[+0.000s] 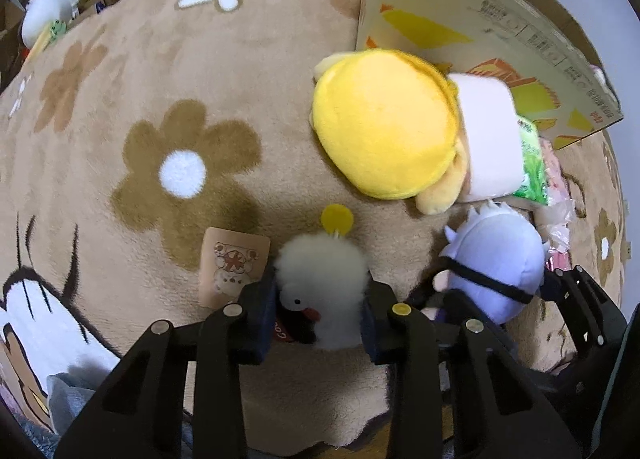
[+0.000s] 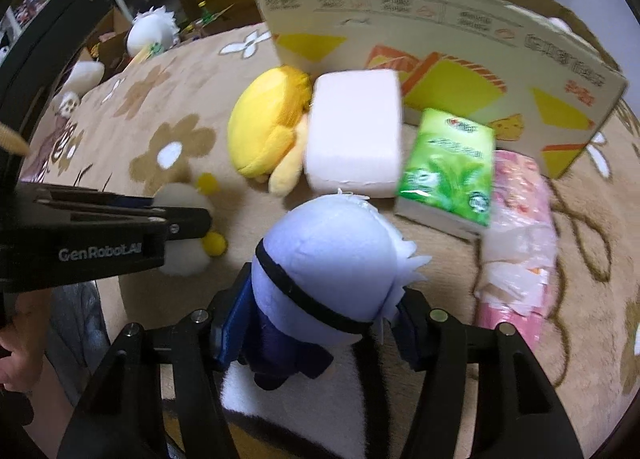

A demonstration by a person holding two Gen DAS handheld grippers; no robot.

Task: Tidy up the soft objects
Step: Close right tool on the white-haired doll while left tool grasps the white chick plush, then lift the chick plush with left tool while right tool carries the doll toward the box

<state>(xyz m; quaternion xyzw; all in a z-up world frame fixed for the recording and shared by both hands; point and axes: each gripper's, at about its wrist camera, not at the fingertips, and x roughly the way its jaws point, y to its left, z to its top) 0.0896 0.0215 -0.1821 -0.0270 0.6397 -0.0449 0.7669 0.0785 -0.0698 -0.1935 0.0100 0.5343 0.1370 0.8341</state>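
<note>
A small fluffy white duck plush (image 1: 324,271) with a yellow pompom lies on the flowered beige rug (image 1: 248,71). My left gripper (image 1: 320,299) is shut on it, one pad against each side. To its right lies a lavender-headed doll (image 2: 324,243) with a black band across its head. My right gripper (image 2: 320,319) is shut on this doll, its blue pads pressing both flanks. From the right wrist view, the left gripper (image 2: 176,223) shows at the left, over the white plush (image 2: 184,255). The left wrist view shows the doll (image 1: 496,259) at lower right.
A big yellow plush (image 2: 268,127), a pale pink block (image 2: 354,135), a green tissue pack (image 2: 448,167) and a pink wrapped pack (image 2: 520,227) lie before an open cardboard box (image 2: 440,31). A small printed pouch (image 1: 230,267) lies left of the duck. Clutter and another white plush (image 2: 150,33) sit beyond the rug.
</note>
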